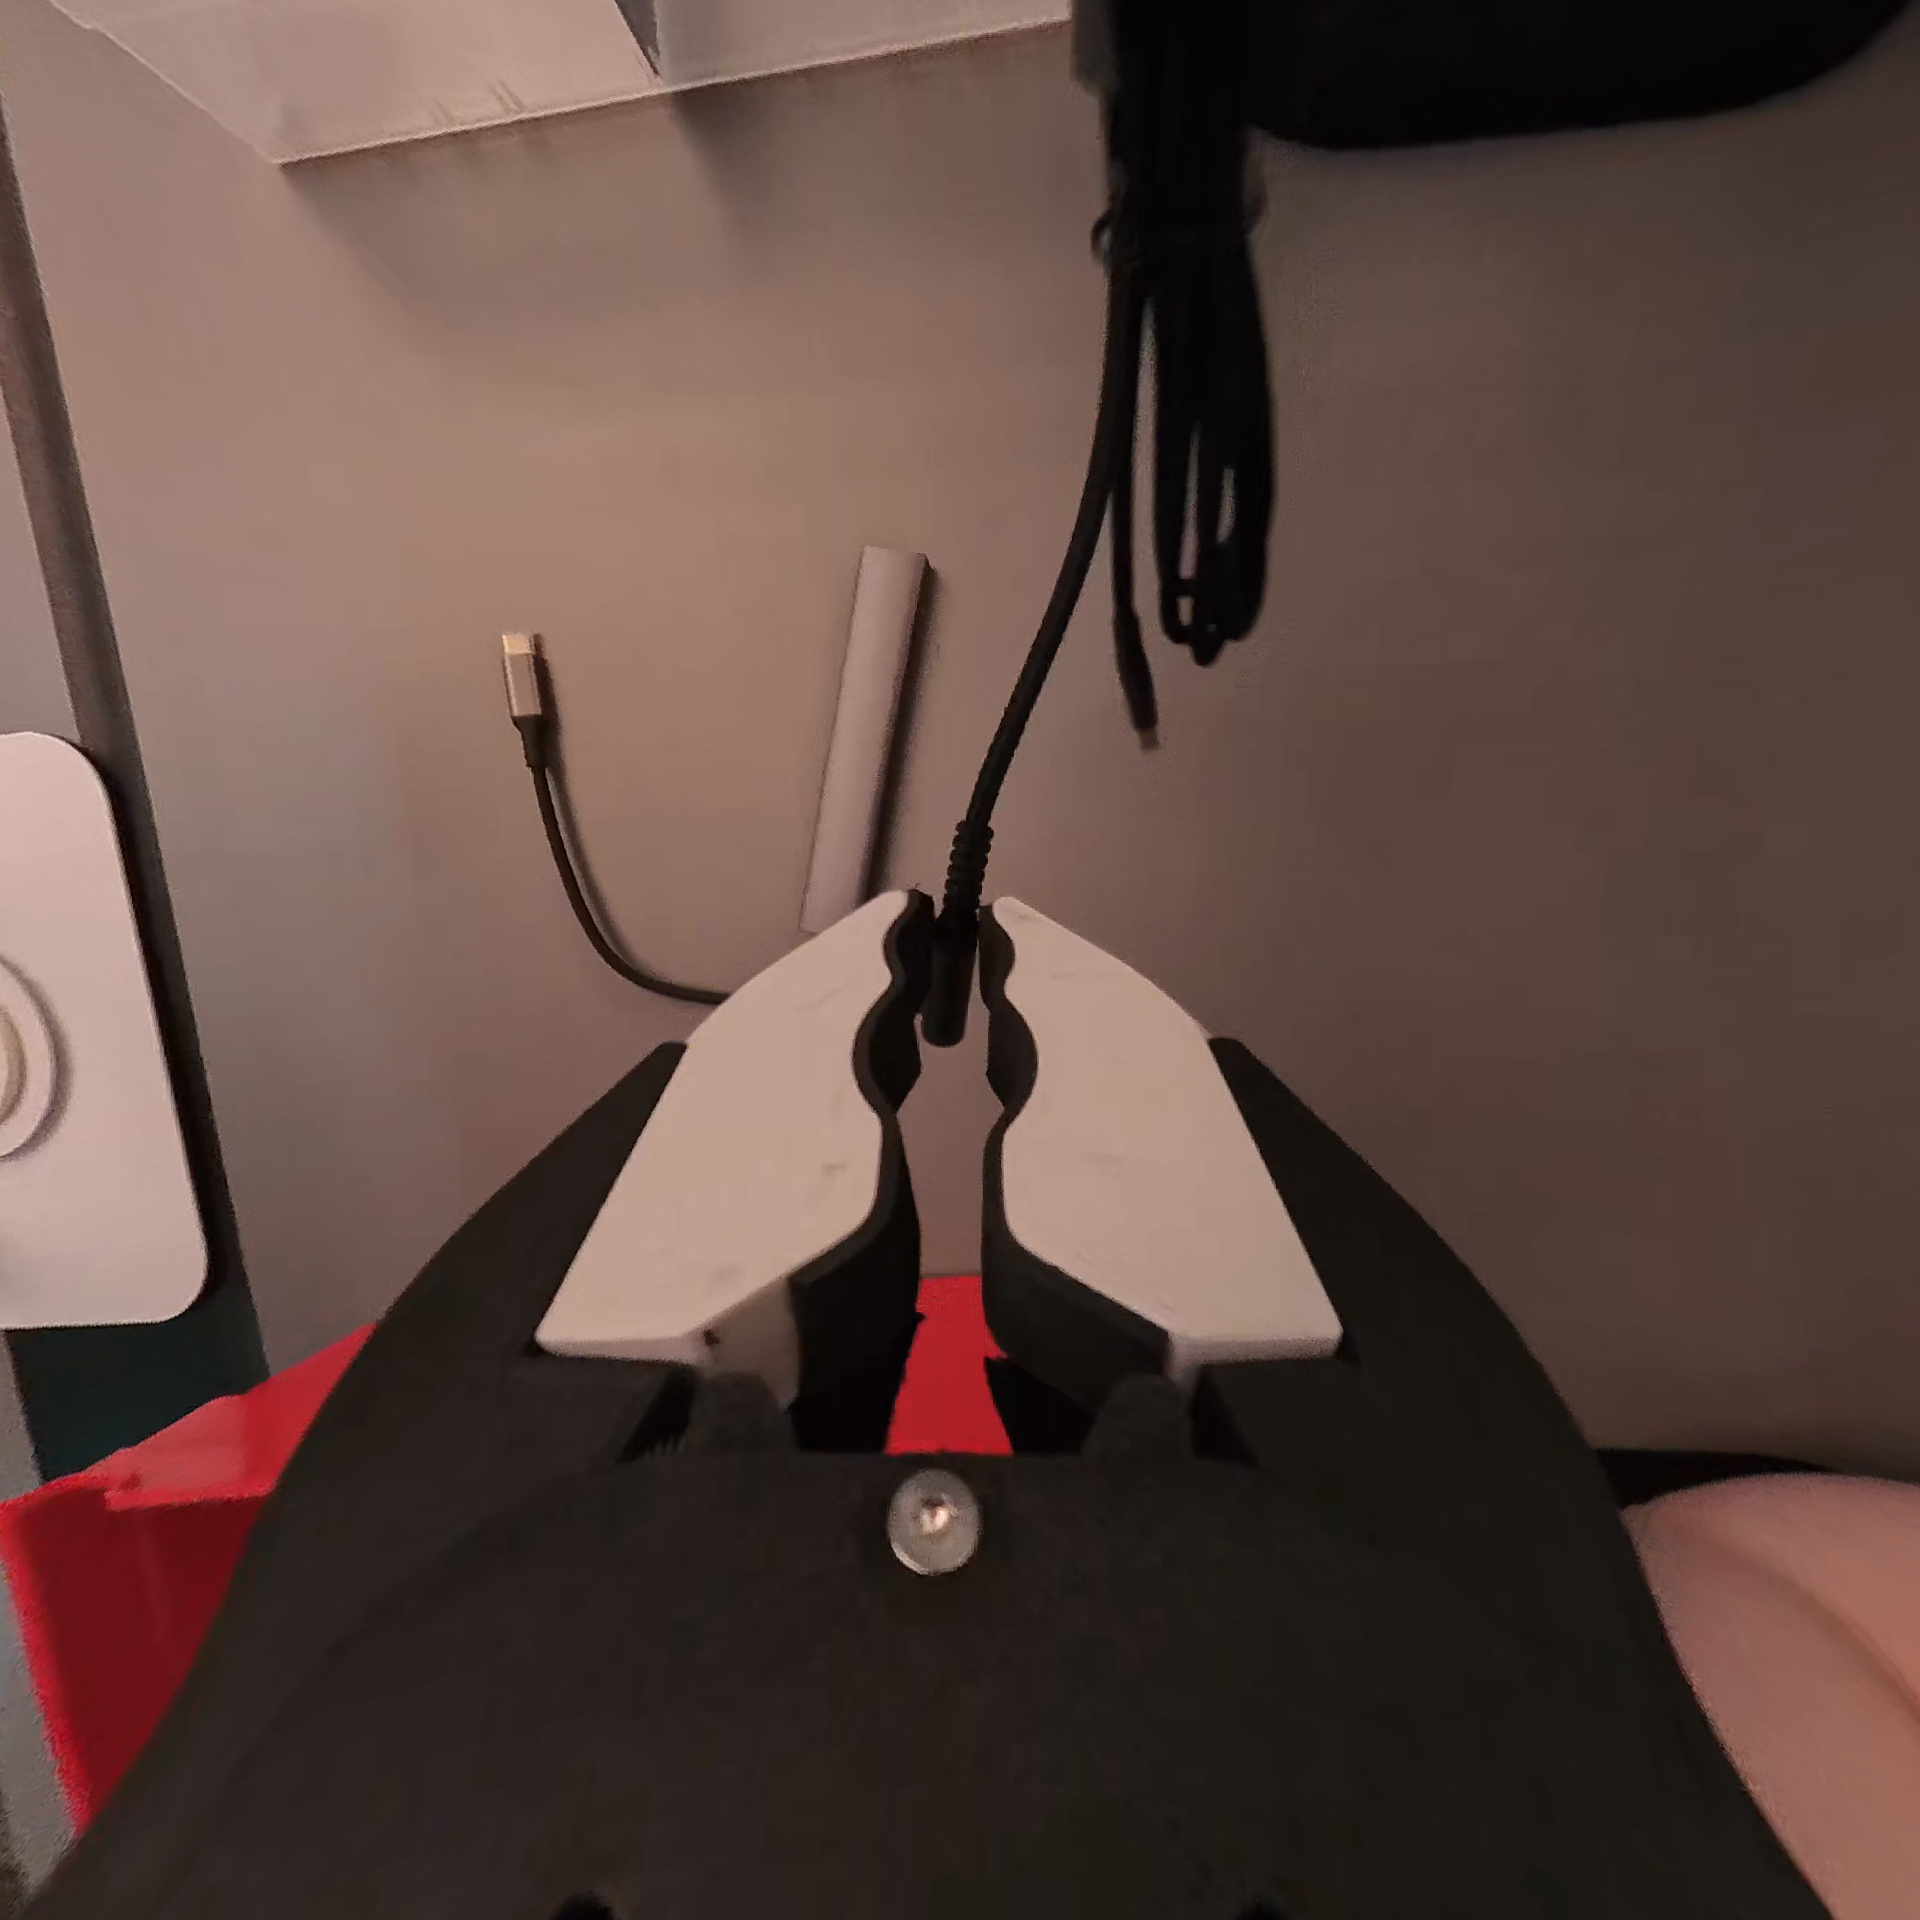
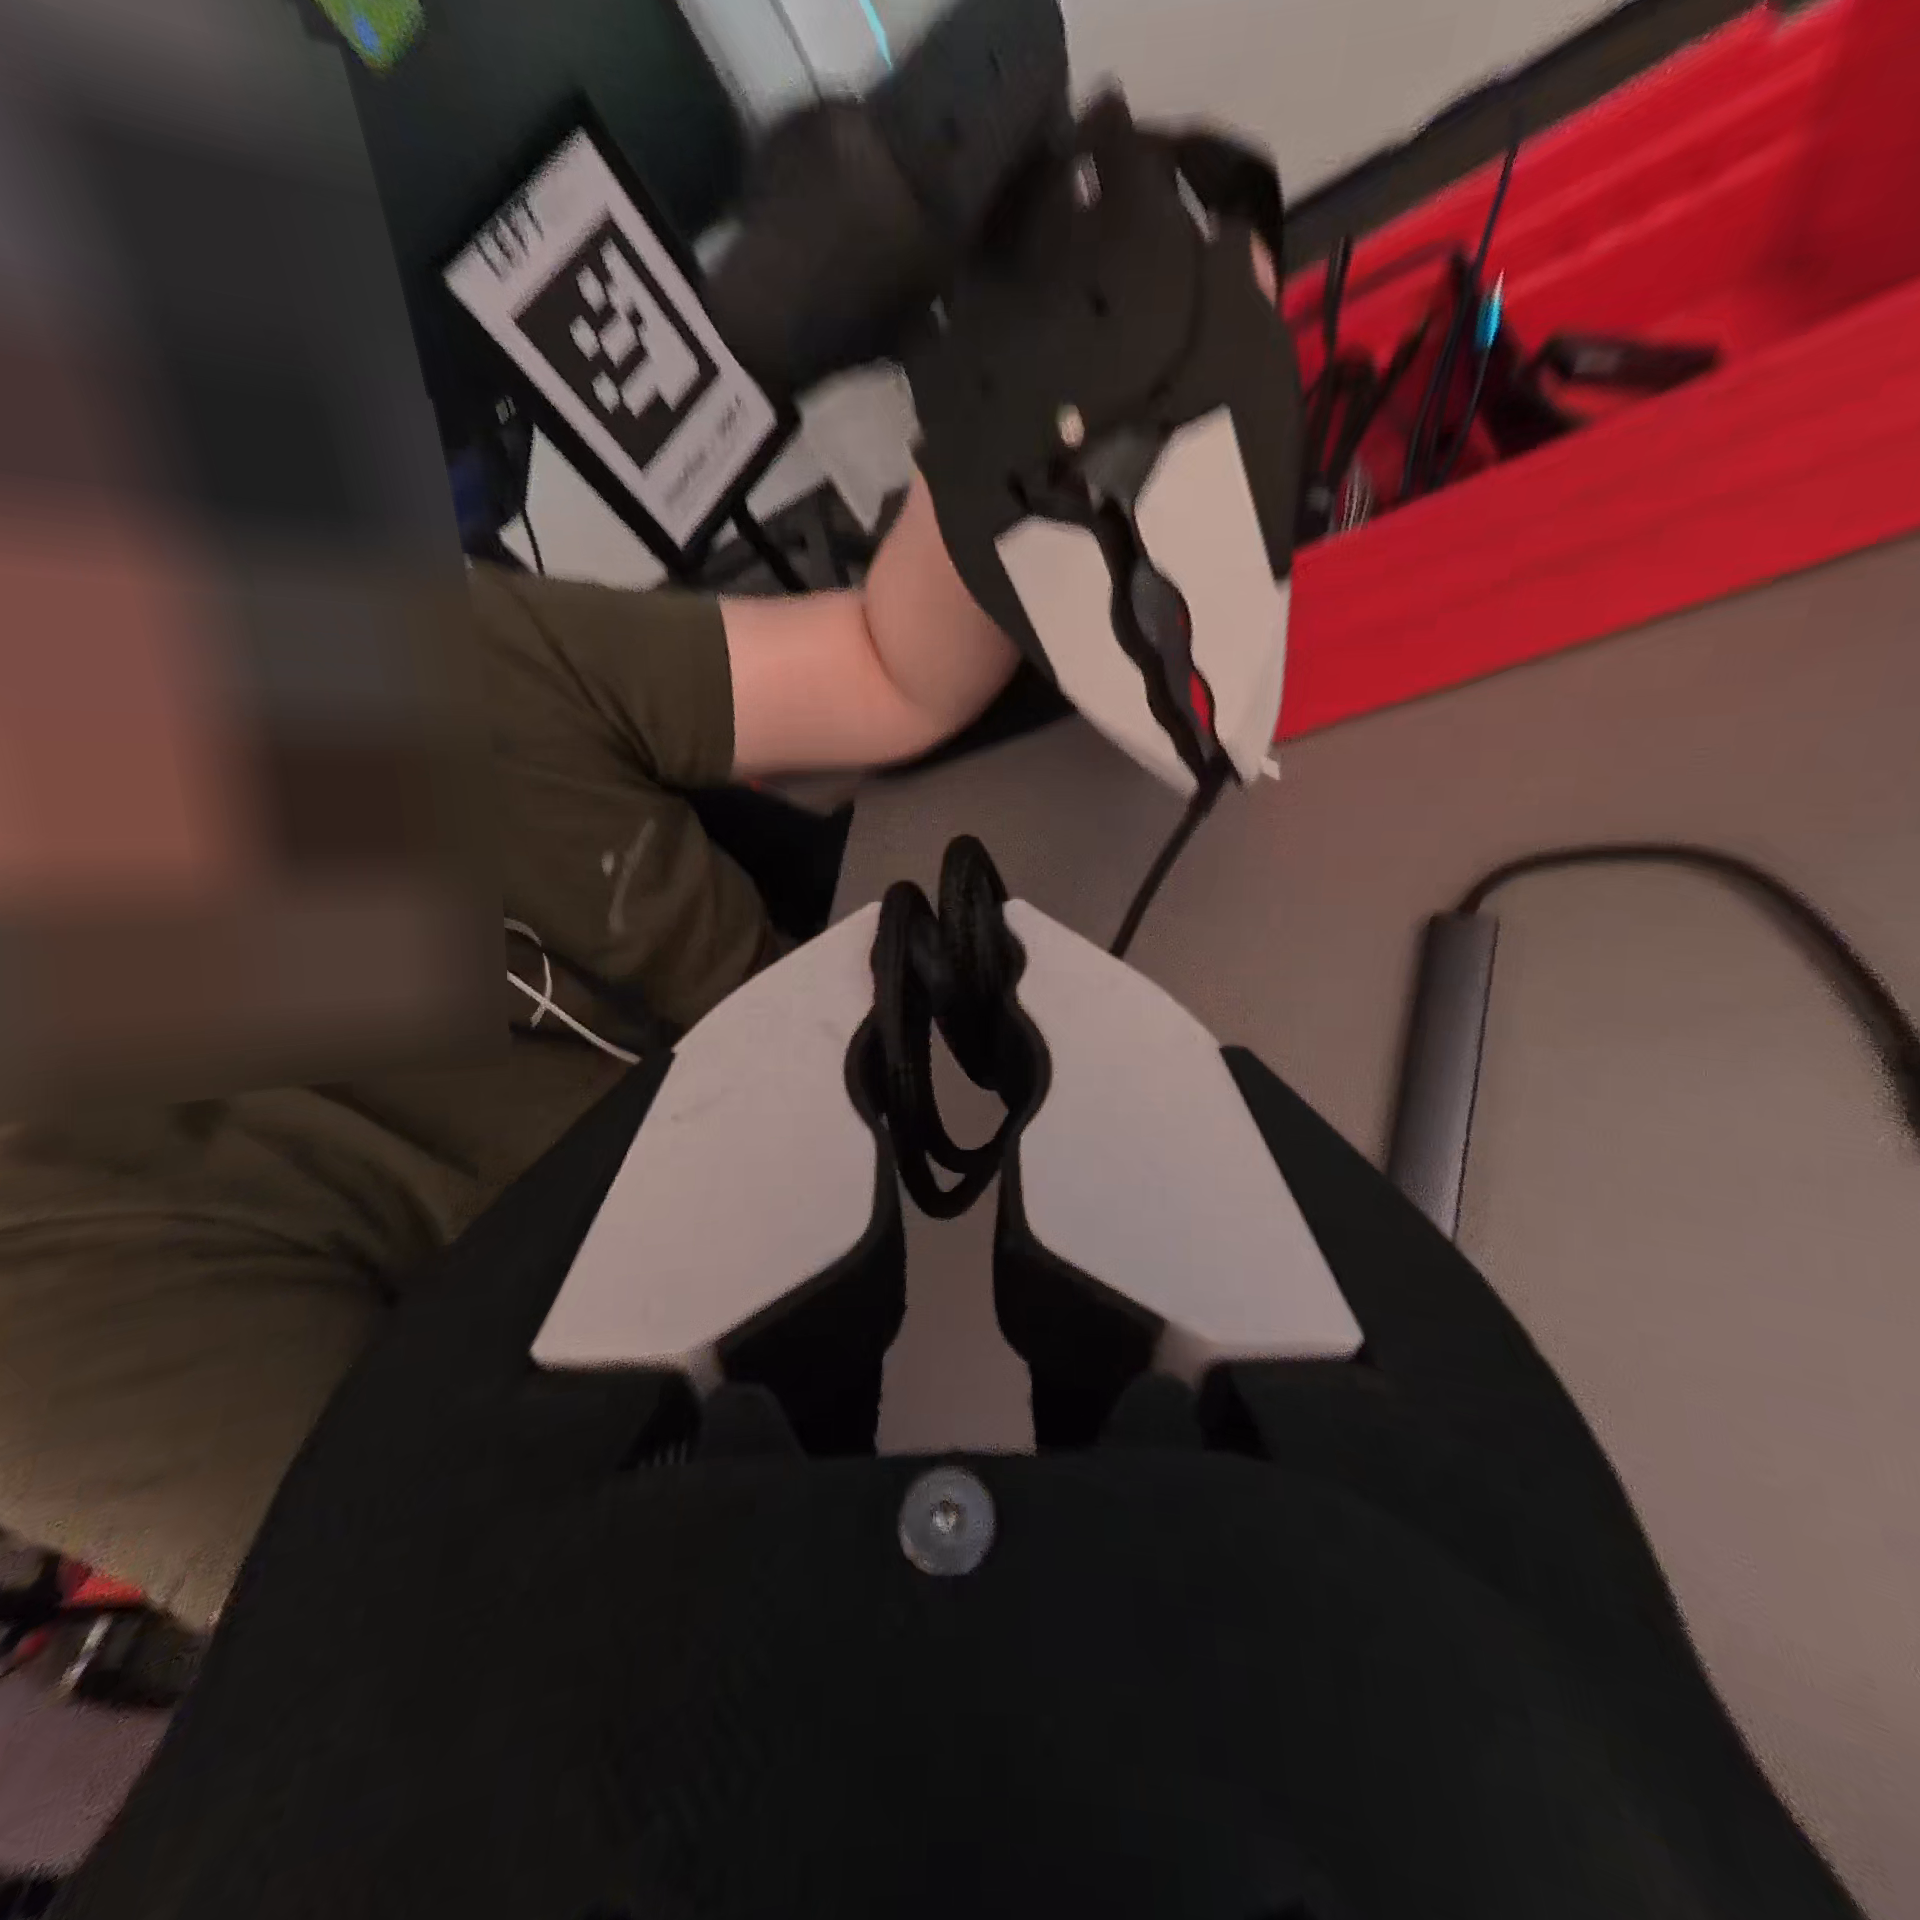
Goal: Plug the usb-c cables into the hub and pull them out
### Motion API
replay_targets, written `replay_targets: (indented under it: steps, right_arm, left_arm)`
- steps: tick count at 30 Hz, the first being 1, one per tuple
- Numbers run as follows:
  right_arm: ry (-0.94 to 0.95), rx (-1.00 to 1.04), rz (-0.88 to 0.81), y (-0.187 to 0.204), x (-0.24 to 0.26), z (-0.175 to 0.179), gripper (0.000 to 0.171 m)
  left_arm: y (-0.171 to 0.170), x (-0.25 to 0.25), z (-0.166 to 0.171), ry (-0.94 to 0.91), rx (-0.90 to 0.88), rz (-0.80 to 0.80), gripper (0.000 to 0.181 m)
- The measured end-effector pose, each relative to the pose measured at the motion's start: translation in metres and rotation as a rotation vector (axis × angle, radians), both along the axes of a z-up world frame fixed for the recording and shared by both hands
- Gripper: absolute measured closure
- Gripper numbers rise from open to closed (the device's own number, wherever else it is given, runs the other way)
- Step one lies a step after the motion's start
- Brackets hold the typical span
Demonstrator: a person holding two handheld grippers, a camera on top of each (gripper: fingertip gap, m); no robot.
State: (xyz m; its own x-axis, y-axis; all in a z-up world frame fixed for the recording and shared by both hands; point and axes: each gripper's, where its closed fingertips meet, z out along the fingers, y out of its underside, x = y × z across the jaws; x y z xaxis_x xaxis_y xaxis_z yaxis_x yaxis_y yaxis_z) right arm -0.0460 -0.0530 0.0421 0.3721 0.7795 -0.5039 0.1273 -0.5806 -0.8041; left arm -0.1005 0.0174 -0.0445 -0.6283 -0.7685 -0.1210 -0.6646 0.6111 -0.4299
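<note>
Up close, the left gripper [image 1: 958, 914] has its fingers clamped on the black plug end of a usb-c cable [image 1: 1049, 634], which rises from the fingertips toward a hanging bundle of black loops [image 1: 1210, 436] beyond and to the right of them. Past the left fingertip the grey hub [image 1: 868, 727] lies on the desk [image 1: 1507, 831], and its own short lead with a silver connector [image 1: 520, 675] lies apart, further left of the fingers. The right gripper [image 2: 951, 914] has its fingers closed on coiled black cable [image 2: 961, 997] that bulges out between the tips. In the right wrist view the hub [image 2: 1449, 1060] rests on the desk to the right of the fingers, and a red bin [image 2: 1662, 499] of cables sits beyond them, behind the left gripper [image 2: 1221, 764].
</note>
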Motion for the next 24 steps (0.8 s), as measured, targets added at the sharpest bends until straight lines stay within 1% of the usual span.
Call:
replay_targets:
  steps: [4, 8, 11, 13, 15, 18, 21, 24]
  right_arm:
    - [-0.124, -0.145, 0.062, -0.001, -0.008, -0.043, 0.156]
    - [-0.16, -0.357, 0.018, 0.009, -0.005, -0.077, 0.154]
    - [-0.238, -0.518, 0.055, -0.005, 0.002, -0.107, 0.15]
    - [-0.221, -0.604, 0.085, -0.013, 0.001, -0.109, 0.15]
    - [-0.231, -0.632, 0.08, -0.016, 0.005, -0.11, 0.149]
    - [-0.334, -0.617, 0.009, -0.013, 0.022, -0.123, 0.114]
    - [-0.263, -0.611, -0.061, -0.001, 0.03, -0.115, 0.113]
    - [-0.238, -0.54, -0.183, 0.021, 0.042, -0.104, 0.114]
  left_arm:
    - [0.007, -0.015, -0.002, 0.047, 0.115, 0.009, 0.174]
    - [0.007, -0.024, -0.011, 0.109, 0.17, 0.002, 0.174]
    - [0.003, -0.023, -0.02, 0.146, 0.213, -0.016, 0.174]
    - [-0.005, -0.022, -0.026, 0.166, 0.226, -0.042, 0.174]
    - [-0.011, -0.019, -0.029, 0.17, 0.251, -0.062, 0.174]
    - [-0.016, -0.016, -0.03, 0.164, 0.275, -0.077, 0.174]
    - [-0.021, -0.012, -0.029, 0.142, 0.263, -0.085, 0.174]
    - [-0.019, -0.006, -0.028, 0.12, 0.268, -0.078, 0.174]
